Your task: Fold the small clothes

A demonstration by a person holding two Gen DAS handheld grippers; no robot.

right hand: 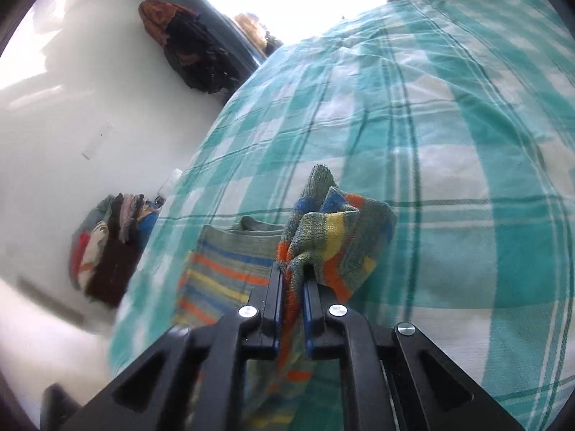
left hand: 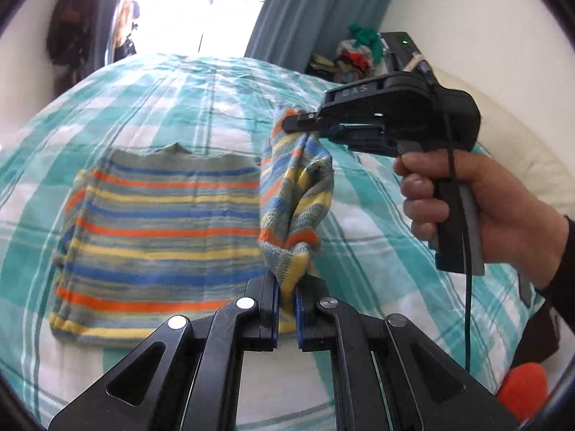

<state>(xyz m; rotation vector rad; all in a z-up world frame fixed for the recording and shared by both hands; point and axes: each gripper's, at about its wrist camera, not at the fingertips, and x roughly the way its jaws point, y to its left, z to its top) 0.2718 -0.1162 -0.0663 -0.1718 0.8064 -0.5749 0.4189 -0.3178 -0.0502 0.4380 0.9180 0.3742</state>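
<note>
A small striped knit garment (left hand: 161,237), grey with orange, blue and yellow stripes, lies mostly flat on the bed. Its right edge (left hand: 294,194) is lifted off the bed between both grippers. My left gripper (left hand: 286,287) is shut on the lower corner of that raised edge. My right gripper (left hand: 298,122), held by a hand, is shut on the upper corner. In the right wrist view the right gripper (right hand: 293,287) pinches bunched striped fabric (right hand: 334,237), with the flat part of the garment (right hand: 222,273) below it to the left.
The bed has a teal and white checked cover (left hand: 201,107). A pile of clothes (left hand: 355,54) sits at the far right of the bed near a curtain. A stack of folded clothes (right hand: 107,244) stands on the floor by the wall. An orange object (left hand: 524,391) lies at the lower right.
</note>
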